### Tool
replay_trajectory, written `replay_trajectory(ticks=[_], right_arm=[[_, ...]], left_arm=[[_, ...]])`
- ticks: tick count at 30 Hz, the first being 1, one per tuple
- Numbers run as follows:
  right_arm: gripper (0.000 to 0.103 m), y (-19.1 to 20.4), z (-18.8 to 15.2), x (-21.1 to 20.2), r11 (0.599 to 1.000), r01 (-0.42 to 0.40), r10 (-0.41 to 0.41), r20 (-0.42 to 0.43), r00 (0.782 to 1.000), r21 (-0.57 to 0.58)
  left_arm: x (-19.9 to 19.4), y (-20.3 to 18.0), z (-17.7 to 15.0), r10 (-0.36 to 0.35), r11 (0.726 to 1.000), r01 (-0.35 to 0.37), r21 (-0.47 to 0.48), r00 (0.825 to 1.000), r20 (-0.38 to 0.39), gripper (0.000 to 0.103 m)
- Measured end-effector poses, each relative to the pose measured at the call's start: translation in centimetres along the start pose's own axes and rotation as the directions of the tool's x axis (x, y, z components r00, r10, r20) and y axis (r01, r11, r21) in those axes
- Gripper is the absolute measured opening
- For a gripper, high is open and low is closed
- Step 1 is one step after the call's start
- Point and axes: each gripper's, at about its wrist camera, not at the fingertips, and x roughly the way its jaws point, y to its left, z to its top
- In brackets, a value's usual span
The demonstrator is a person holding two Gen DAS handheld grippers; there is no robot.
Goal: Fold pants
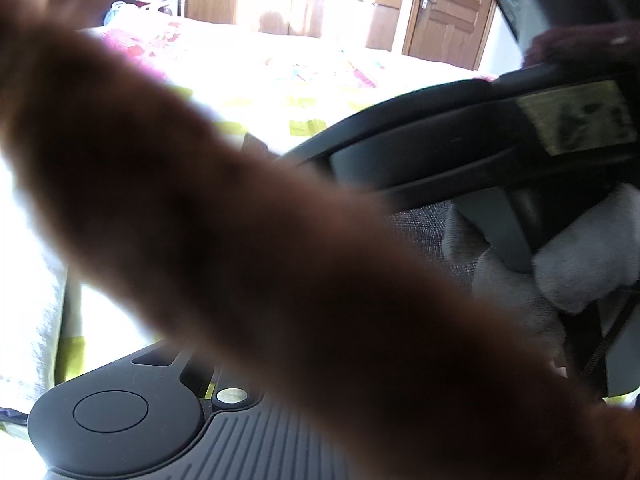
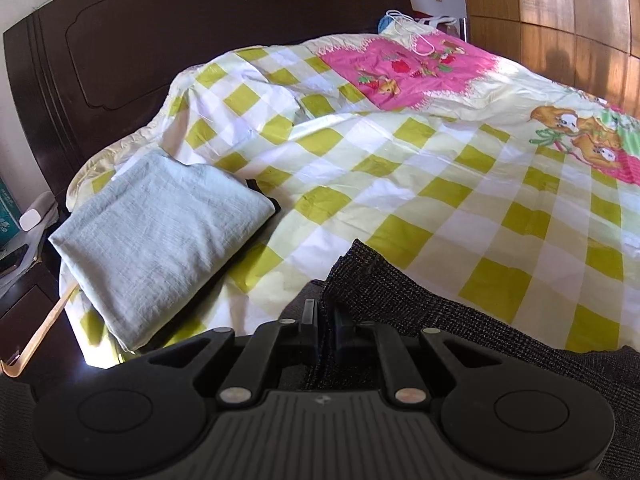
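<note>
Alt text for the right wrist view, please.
The right gripper is shut on a fold of dark checked pants at the near edge of a bed with a yellow-green checked quilt. A folded pale cloth lies to the left, before a dark headboard.

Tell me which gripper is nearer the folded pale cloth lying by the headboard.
Right. The right gripper, jaws shut on the dark pants, sits just right of the folded cloth. The left gripper's view is mostly blocked by a blurred sleeve; no cloth shows there.
</note>
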Motion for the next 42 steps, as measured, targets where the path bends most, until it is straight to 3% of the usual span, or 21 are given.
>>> replay_trajectory(ticks=[3, 7, 11, 14, 16, 20, 24, 27, 31, 37, 41, 42], right_arm=[[0.026, 0.2, -0.1, 2.2, 1.000, -0.005, 0.005, -0.031, 0.999, -0.003], [0.036, -2.3, -0.8, 5.2, 0.987, -0.066, 0.078, -0.075, 0.994, 0.149], [0.046, -4.2, -0.4, 2.4, 0.955, -0.166, 0.175, -0.015, 0.984, 0.246], [0.052, -5.3, -0.3, -1.4, 0.957, -0.188, 0.181, 0.050, 0.982, 0.220], [0.052, -6.9, -0.8, -4.2, 0.962, -0.155, 0.139, 0.085, 0.987, 0.225], [0.053, -12.6, -3.8, -10.4, 0.958, 0.026, -0.055, 0.094, 0.994, 0.287], [0.054, -19.1, -8.8, -15.8, 0.888, 0.237, -0.263, 0.014, 0.965, 0.395], [0.054, -22.9, -12.5, -18.6, 0.817, 0.302, -0.322, -0.046, 0.945, 0.491], [0.054, -26.1, -16.4, -19.4, 0.757, 0.252, -0.255, -0.083, 0.963, 0.603], [0.056, -28.4, -19.0, -17.2, 0.735, 0.113, -0.094, -0.064, 0.993, 0.668], [0.060, -28.9, -18.7, -16.1, 0.736, 0.051, -0.051, -0.020, 0.998, 0.675], [0.057, -28.9, -18.7, -15.9, 0.733, 0.048, -0.048, -0.019, 0.999, 0.678]], left_arm=[[0.1, 0.3, 0.2, 0.027, 1.000, -0.027, -0.003, 1.000, 0.007, 0.018], [0.6, 2.2, -0.3, 0.081, 0.995, -0.082, -0.054, 0.996, -0.024, 0.019], [0.5, 3.8, -1.0, 0.085, 0.989, -0.091, -0.120, 0.995, -0.054, 0.025], [-0.3, 2.5, -0.9, 0.126, 0.990, -0.129, -0.059, 0.991, -0.050, 0.025], [-0.7, 2.1, -0.6, 0.141, 0.989, -0.142, -0.035, 0.989, -0.049, 0.025], [-3.1, 1.3, 0.3, 0.197, 0.980, -0.197, -0.002, 0.980, -0.004, 0.024], [-3.6, -1.5, 2.4, 0.165, 0.984, -0.169, 0.063, 0.984, 0.063, 0.024], [-1.7, -4.7, 3.2, 0.080, 0.989, -0.087, 0.120, 0.995, 0.066, 0.024], [2.7, -8.9, 3.3, 0.002, 0.986, -0.007, 0.168, 1.000, 0.028, 0.025], [4.2, -11.5, 2.5, 0.058, 0.953, -0.061, 0.295, 0.998, 0.020, 0.025], [3.9, -11.2, 3.5, 0.056, 0.965, -0.064, 0.256, 0.998, 0.041, 0.025], [4.4, -11.3, 3.9, 0.060, 0.964, -0.072, 0.255, 0.997, 0.054, 0.025]])
